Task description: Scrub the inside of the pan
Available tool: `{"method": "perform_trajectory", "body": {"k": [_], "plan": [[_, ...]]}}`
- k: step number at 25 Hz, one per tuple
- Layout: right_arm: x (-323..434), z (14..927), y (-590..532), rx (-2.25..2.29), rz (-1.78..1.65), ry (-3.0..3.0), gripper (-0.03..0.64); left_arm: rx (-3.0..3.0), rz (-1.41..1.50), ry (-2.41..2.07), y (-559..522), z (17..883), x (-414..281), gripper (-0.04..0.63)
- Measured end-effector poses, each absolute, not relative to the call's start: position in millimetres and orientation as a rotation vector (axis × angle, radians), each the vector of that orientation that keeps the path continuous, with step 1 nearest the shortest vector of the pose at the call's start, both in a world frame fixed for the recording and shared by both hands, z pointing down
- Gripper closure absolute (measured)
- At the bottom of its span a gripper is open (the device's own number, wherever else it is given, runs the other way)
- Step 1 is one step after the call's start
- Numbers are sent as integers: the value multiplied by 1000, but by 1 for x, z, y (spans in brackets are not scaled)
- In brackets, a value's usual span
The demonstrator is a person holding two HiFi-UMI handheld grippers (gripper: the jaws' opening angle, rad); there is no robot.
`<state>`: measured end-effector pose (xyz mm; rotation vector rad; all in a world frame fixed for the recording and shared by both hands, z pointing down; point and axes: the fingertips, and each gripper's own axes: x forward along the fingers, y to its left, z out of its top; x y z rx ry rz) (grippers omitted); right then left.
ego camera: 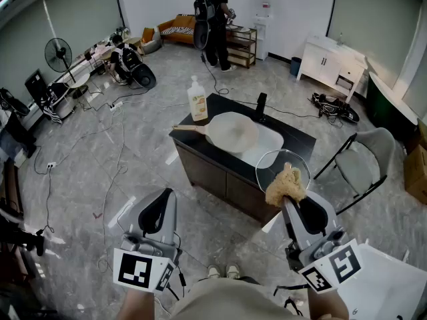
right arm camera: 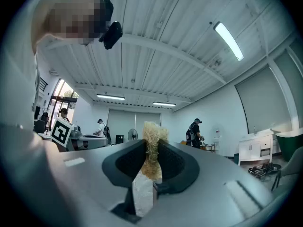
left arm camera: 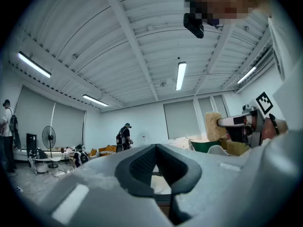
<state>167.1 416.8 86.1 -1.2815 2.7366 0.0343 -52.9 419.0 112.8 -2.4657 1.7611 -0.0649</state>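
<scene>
Gripping a tan fibrous scrubber [right arm camera: 151, 135], the right gripper [right arm camera: 152, 161] has both pads pressed on it; the tuft stands up past the jaw tips and a pale strip hangs below the pads. In the head view that scrubber [ego camera: 285, 185] sits at the tip of the right gripper [ego camera: 288, 202], well short of the counter. Left gripper [left arm camera: 155, 163]: jaws fully together, nothing between them; in the head view the left gripper [ego camera: 159, 212] is at 9 o'clock of the right one, well apart from it. Both are held roughly level, each with its marker cube nearest the body. The pan [ego camera: 232, 132], pale inside, rests on the dark counter [ego camera: 297, 137] at 11 o'clock from the right gripper, touched by neither tool; its wooden handle [ego camera: 187, 128] points to 9 o'clock. The sink [ego camera: 268, 145] is just beside the pan at 4 o'clock. A soap bottle [ego camera: 197, 101] stands upright at 10 o'clock of the pan. A clear round piece [ego camera: 283, 162], lid or bowl (cannot tell which), is at the counter's near edge, just behind the scrubber. A folding chair [ego camera: 363, 160] stands at 3 o'clock of the counter.
</scene>
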Motion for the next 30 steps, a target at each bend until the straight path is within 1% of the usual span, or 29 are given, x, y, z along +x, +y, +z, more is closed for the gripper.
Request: {"method": "perform_trajectory", "body": {"k": [20, 30], "plan": [[208, 117, 387, -1262, -33, 2796, 535, -2431, -150, 1793, 402, 126, -6, 594], [205, 128, 369, -1200, -52, 2829, 535, -2431, -159, 1811, 391, 137, -1, 594]]}}
